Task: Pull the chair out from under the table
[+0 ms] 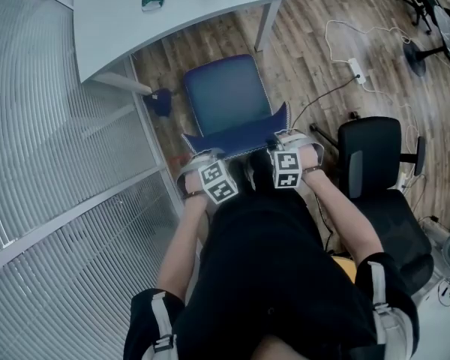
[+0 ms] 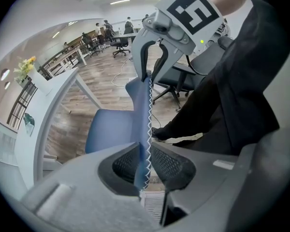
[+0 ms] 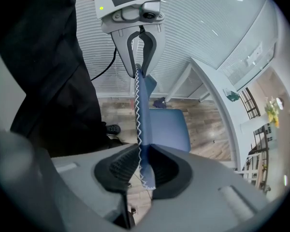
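Although the white tabletop (image 1: 172, 6) fills the eleven-to-one o'clock part of the head view, the blue chair (image 1: 226, 100) no longer sits beneath it. Its seat lies at the middle of that view on bare wooden floor (image 1: 307, 66), with only its far edge close to the tabletop's rim at twelve o'clock. I judge the pull to be largely done. What seems left is at most a little more travel towards six o'clock, where the person's legs stand right behind the chair, and then letting go. A black office chair (image 1: 375, 178) at three o'clock stands near enough to limit room on that side.

The backrest (image 1: 236, 137) runs across the view just below the seat, and both tools grip its top edge. The left tongs (image 2: 144, 164) are clamped on the blue fabric near its eight o'clock corner, pads pressed against both faces. The right tongs (image 3: 142, 167) are clamped the same way near the four o'clock corner. The white zigzag stitching (image 3: 137, 110) along the edge runs straight between each pair of pads.
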